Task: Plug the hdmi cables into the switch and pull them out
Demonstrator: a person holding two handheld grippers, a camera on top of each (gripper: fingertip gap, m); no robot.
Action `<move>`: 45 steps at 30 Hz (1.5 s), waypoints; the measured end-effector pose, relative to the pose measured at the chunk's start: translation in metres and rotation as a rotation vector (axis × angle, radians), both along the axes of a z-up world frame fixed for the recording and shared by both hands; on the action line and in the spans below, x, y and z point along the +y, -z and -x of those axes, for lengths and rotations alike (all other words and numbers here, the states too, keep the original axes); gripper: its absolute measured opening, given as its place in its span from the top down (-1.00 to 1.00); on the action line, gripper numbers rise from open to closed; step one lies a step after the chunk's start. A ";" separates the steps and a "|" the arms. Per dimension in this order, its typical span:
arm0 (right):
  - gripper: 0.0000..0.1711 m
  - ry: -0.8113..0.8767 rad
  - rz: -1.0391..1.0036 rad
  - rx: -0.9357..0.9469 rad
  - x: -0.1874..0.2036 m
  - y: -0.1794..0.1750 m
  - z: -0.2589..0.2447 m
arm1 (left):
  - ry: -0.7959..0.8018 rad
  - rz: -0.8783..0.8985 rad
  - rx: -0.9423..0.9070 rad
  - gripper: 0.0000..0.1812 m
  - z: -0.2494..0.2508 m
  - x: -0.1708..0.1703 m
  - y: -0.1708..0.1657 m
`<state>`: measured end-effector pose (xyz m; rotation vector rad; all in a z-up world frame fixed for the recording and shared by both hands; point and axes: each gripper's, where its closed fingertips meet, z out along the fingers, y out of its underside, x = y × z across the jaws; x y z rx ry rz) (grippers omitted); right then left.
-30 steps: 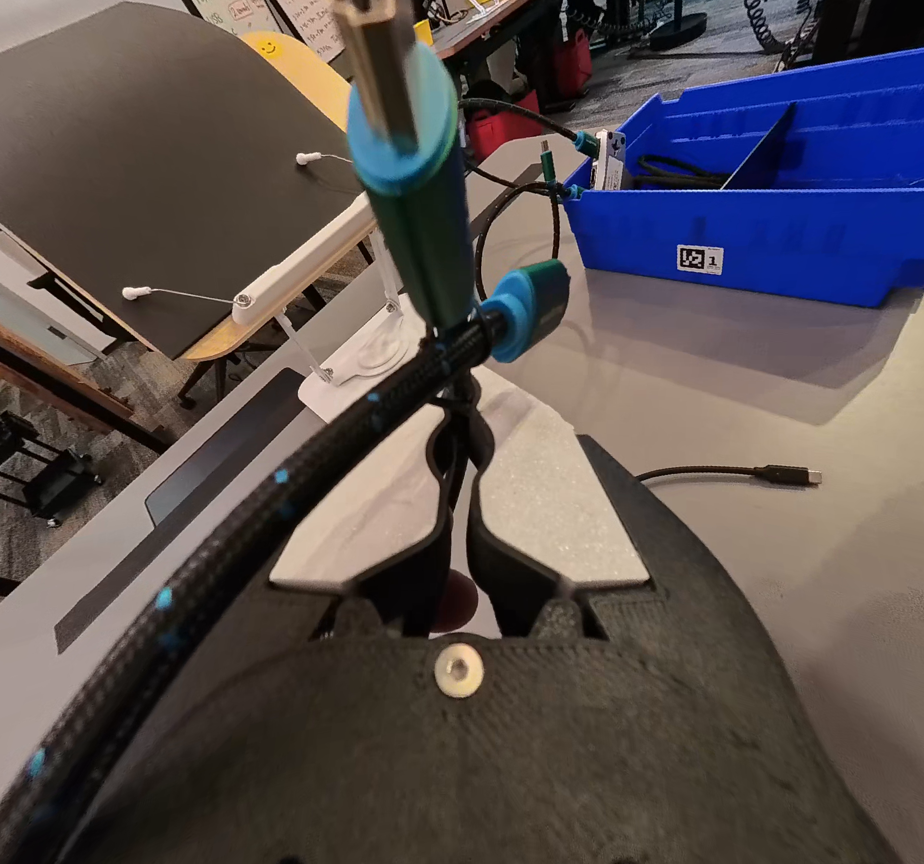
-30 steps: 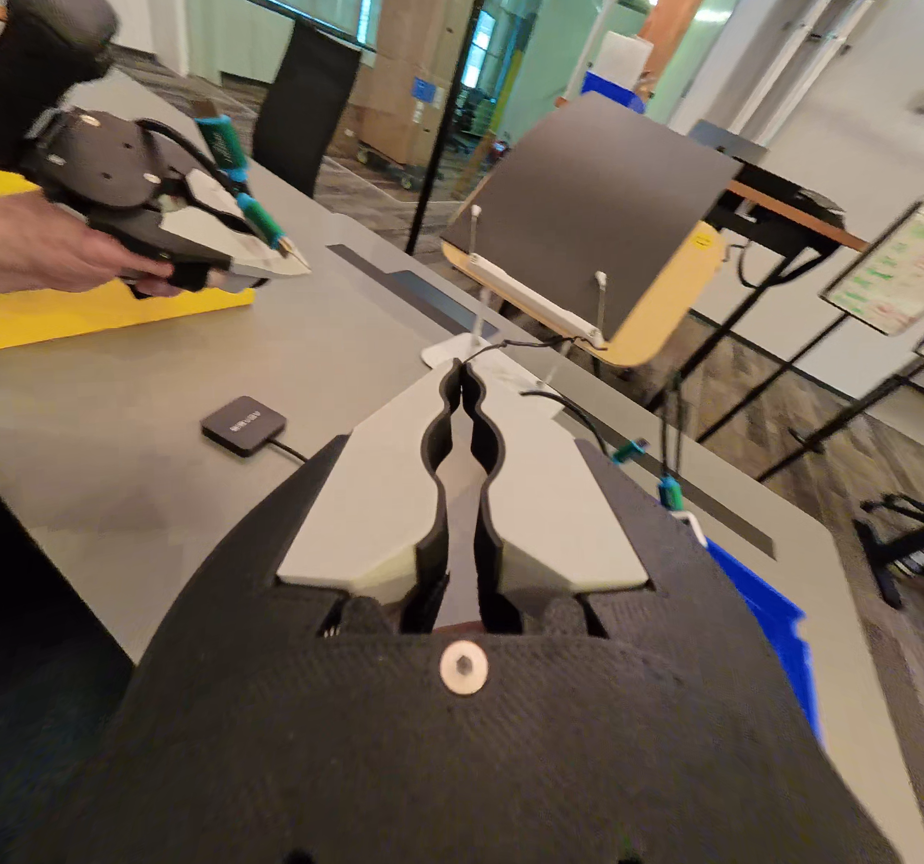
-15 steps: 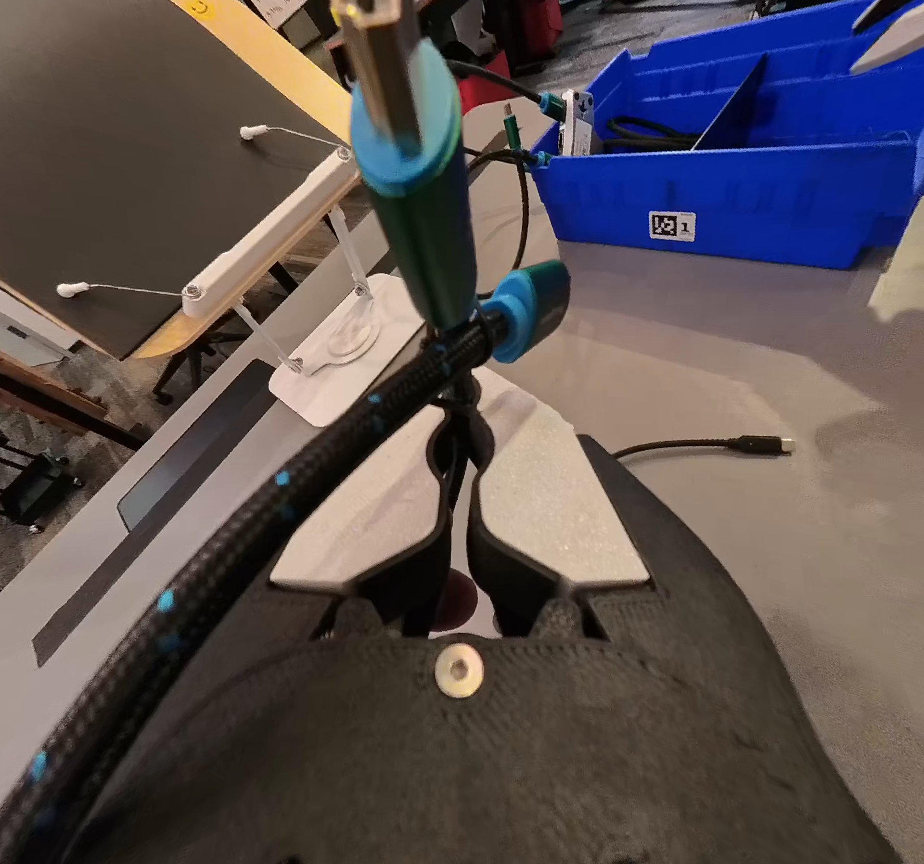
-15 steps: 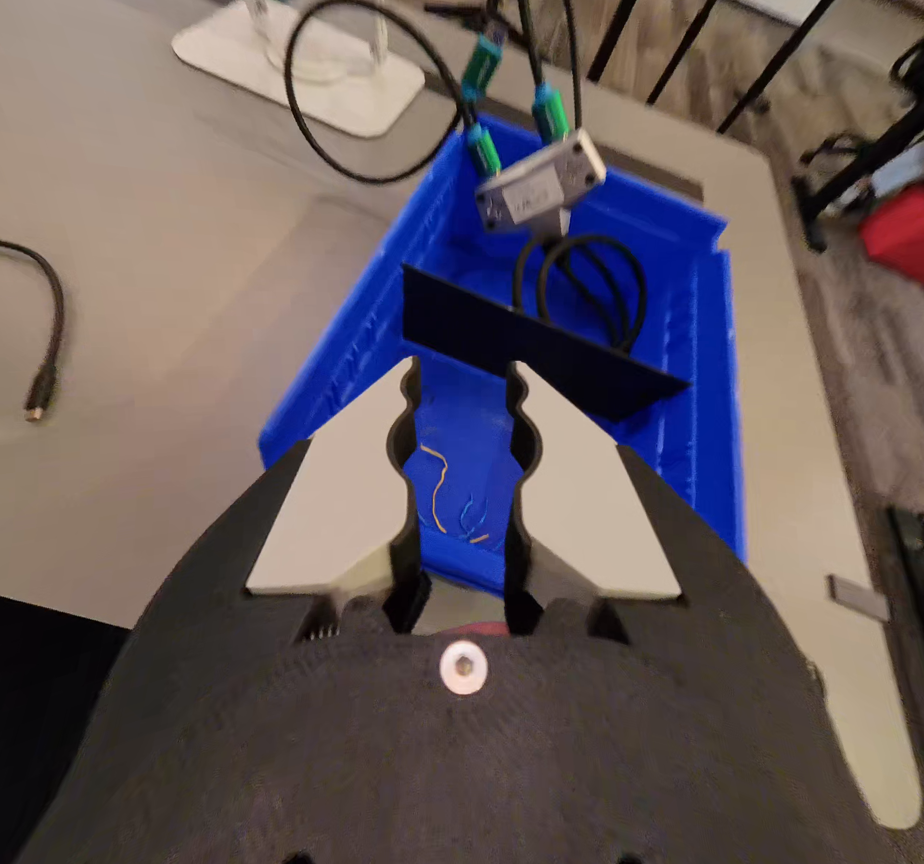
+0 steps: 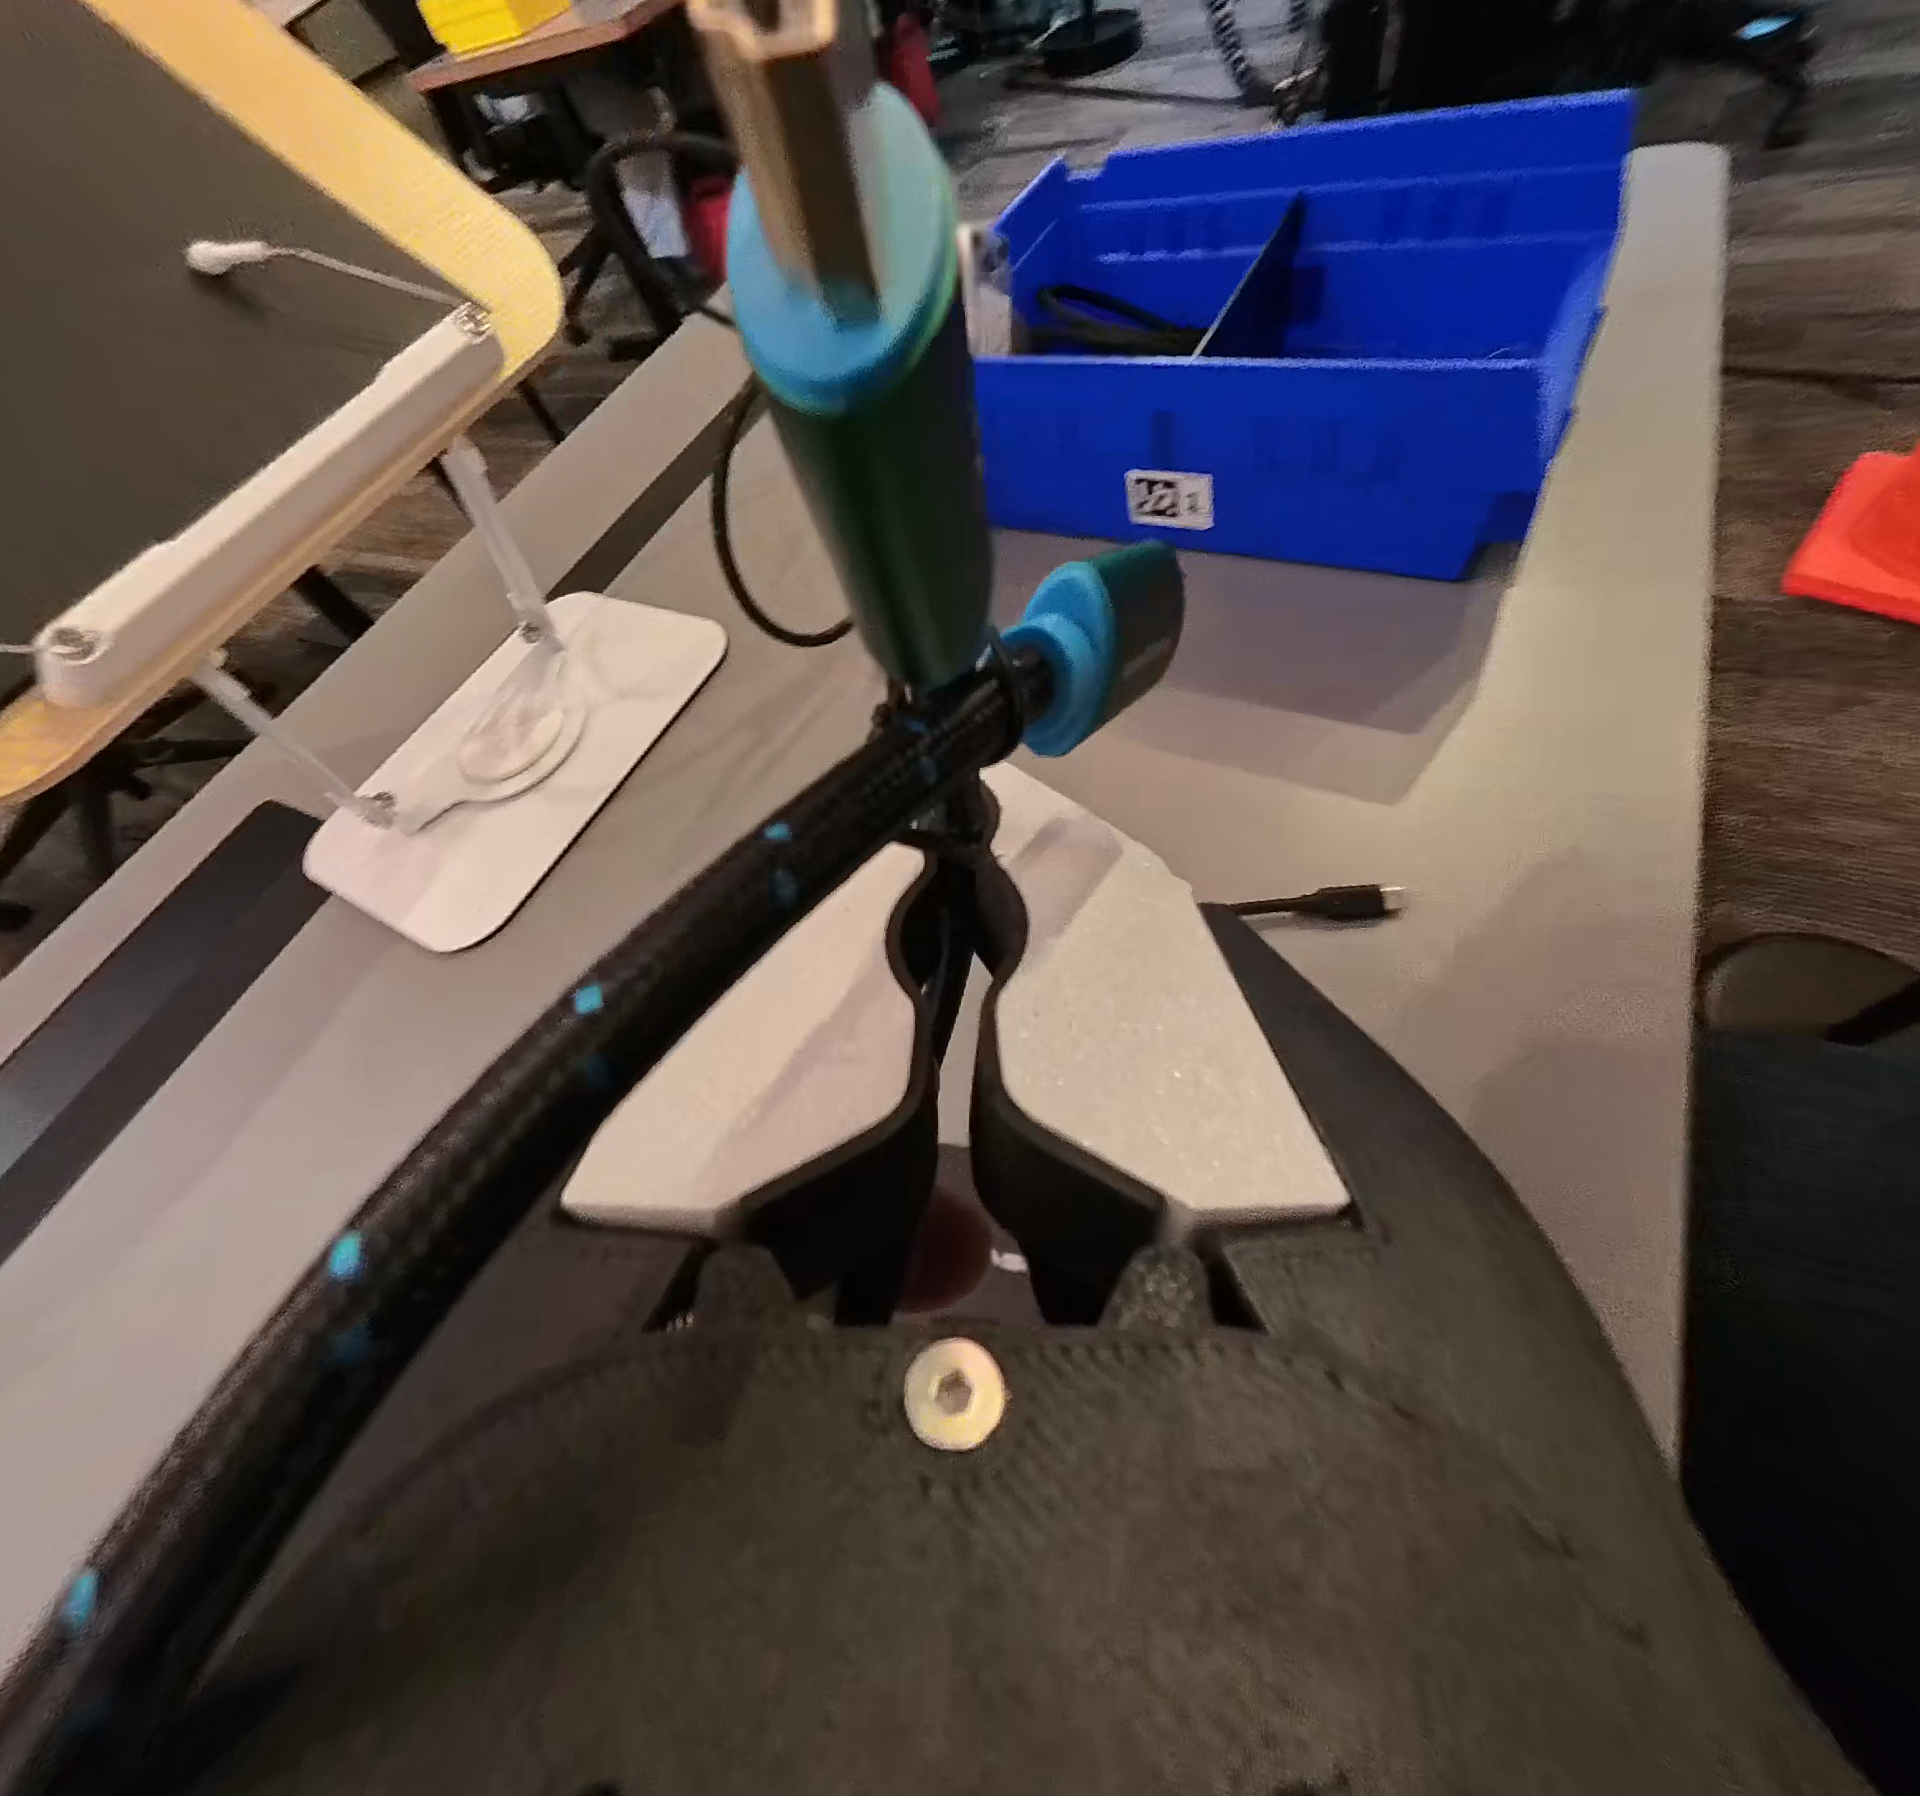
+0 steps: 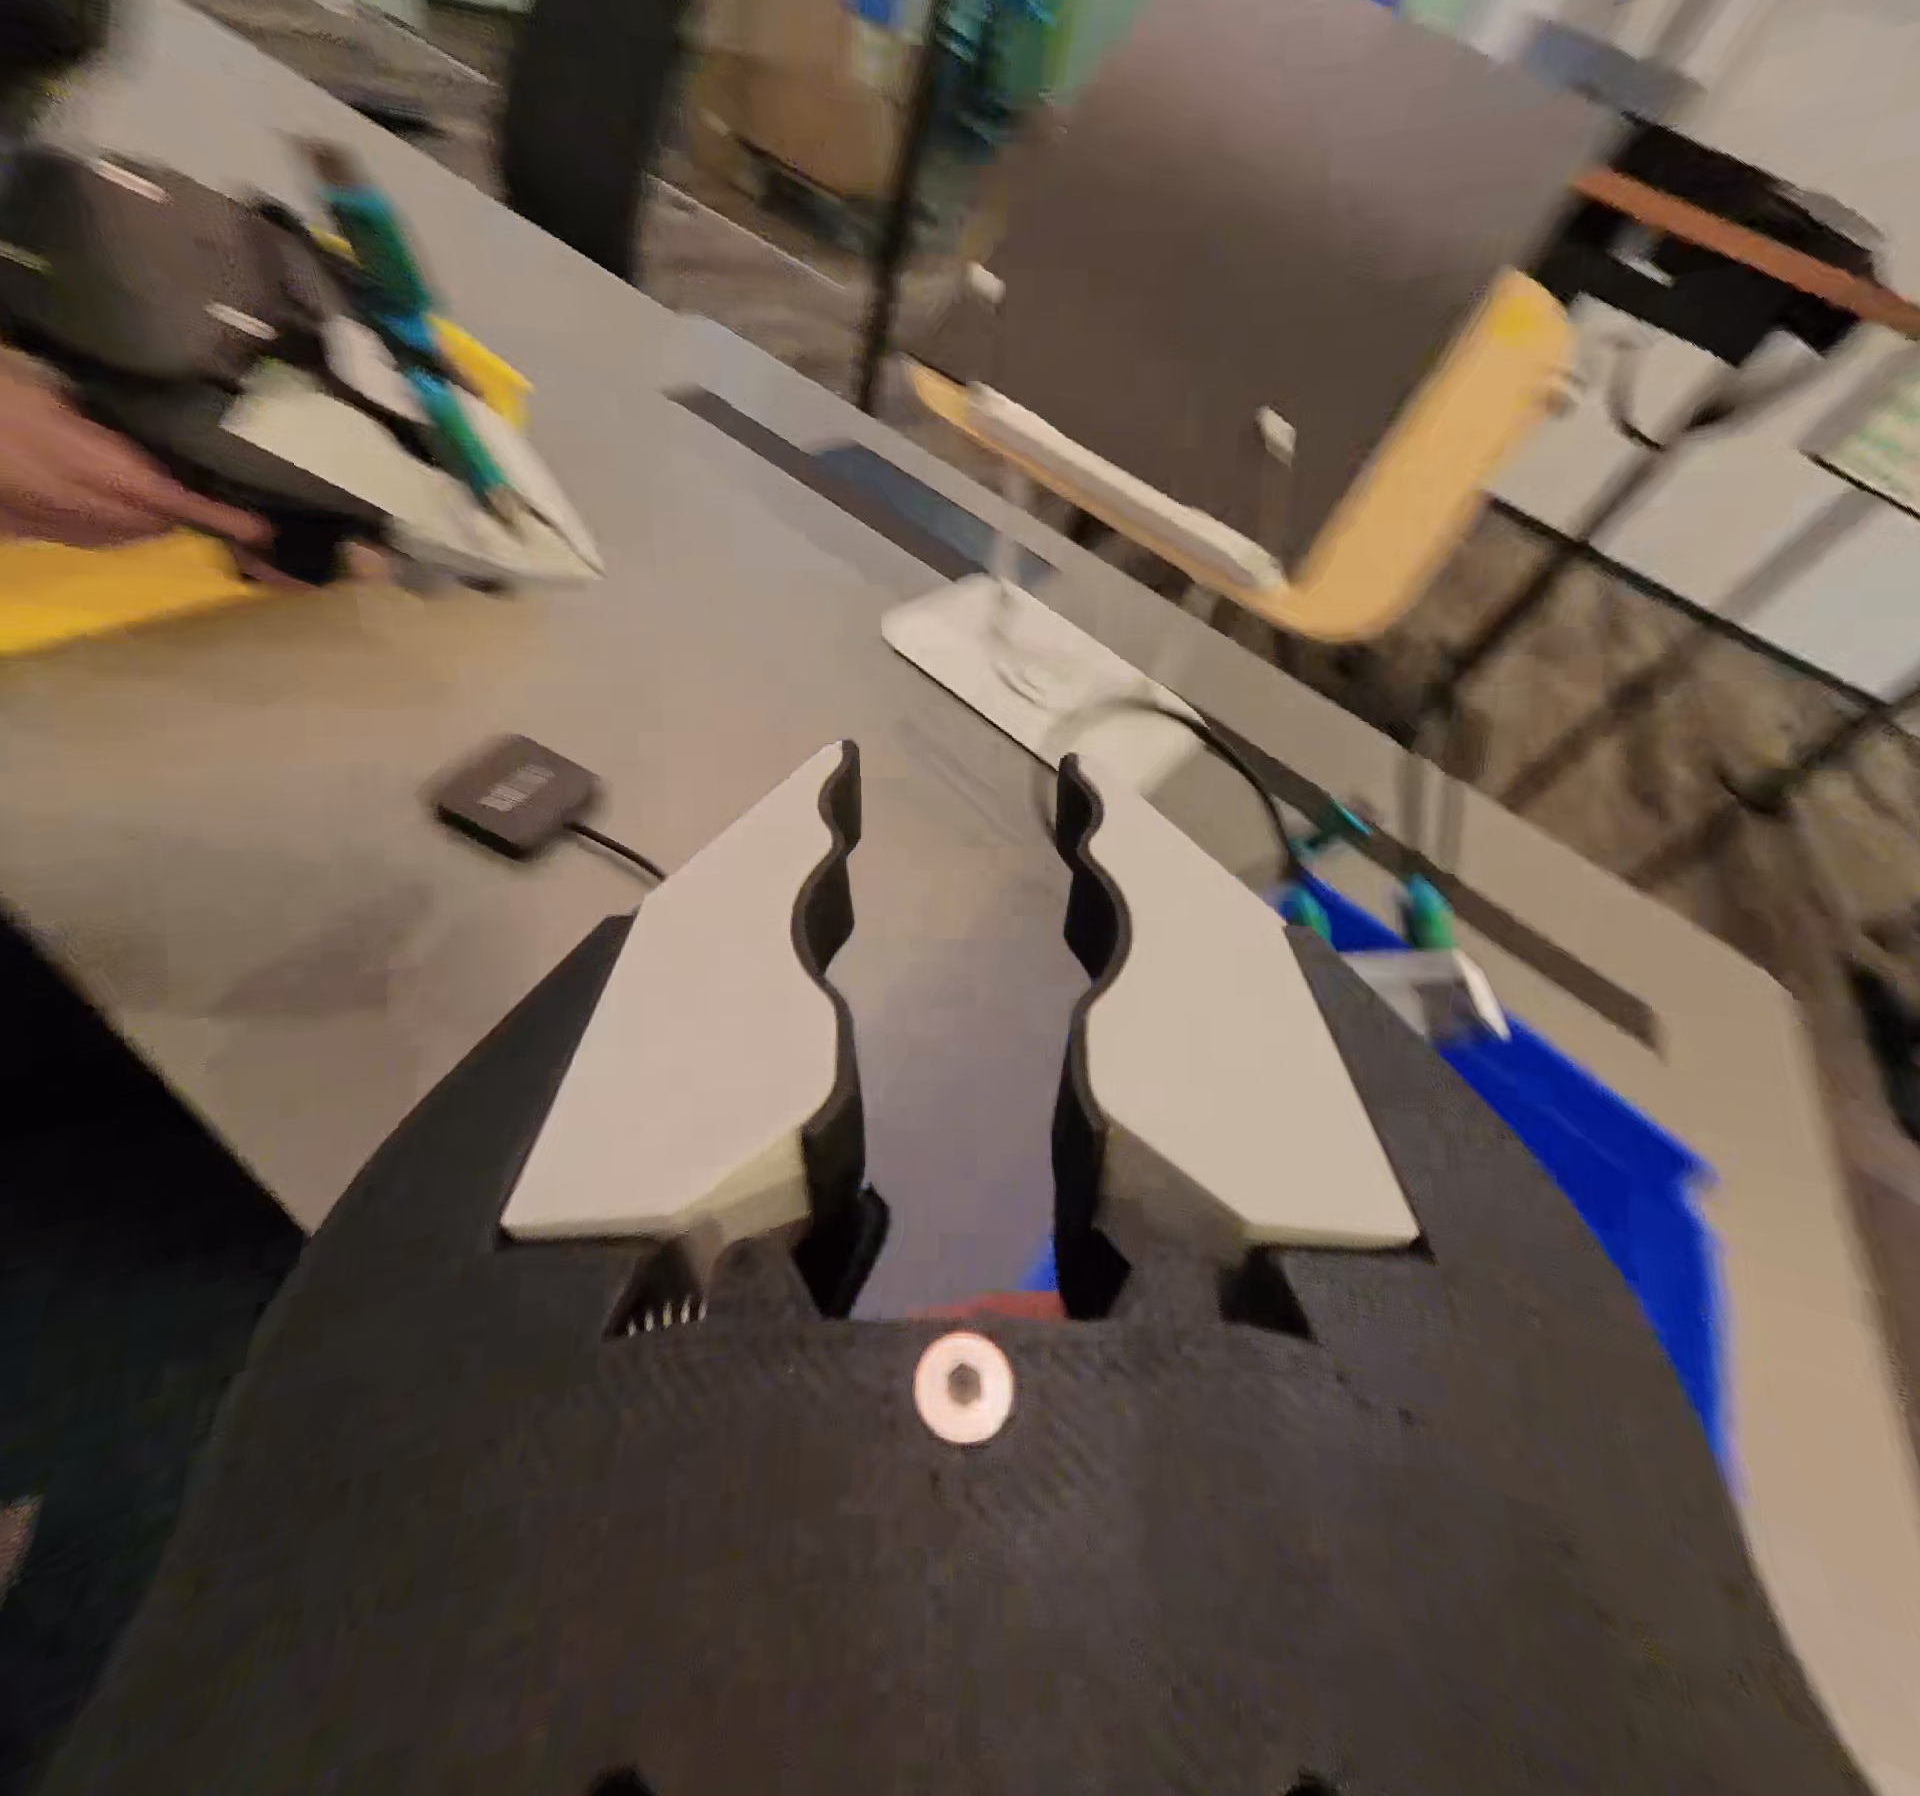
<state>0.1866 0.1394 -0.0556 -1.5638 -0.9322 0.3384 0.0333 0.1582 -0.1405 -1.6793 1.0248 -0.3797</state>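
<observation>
Cable (image 5: pixel 665 967) is pinched in the left tool (image 5: pixel 951 873), its green plug (image 5: pixel 883 458) standing up past the tips, metal end bare. Braided cord looks stiff and springy, plug body rigid: I'd regrip on the plug shell, not the cord. Right tool (image 6: pixel 958 780) is spread, empty. Black switch (image 6: pixel 516 792) lies on the counter (image 6: pixel 260 842) ahead-left of it; blue bin (image 5: pixel 1299 416) beyond the left tool.
</observation>
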 end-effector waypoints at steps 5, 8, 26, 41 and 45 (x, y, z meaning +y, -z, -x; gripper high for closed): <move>0.57 -0.308 0.039 0.036 -0.029 -0.004 0.110 | 0.117 0.021 -0.070 0.99 -0.016 -0.018 -0.008; 0.55 -0.387 0.069 0.006 -0.031 0.006 0.143 | 0.133 0.008 -0.064 0.99 -0.018 -0.021 -0.011; 0.91 -0.160 -0.263 -0.113 0.005 0.012 0.134 | 0.228 -0.015 -0.032 0.43 -0.030 -0.033 -0.014; 0.90 -0.139 -0.923 -0.479 -0.018 0.021 0.152 | 0.386 0.511 -0.695 0.20 0.036 -0.021 -0.073; 0.90 -0.143 -0.965 -0.512 -0.018 0.028 0.157 | 0.355 0.539 -0.667 0.46 0.034 -0.018 -0.065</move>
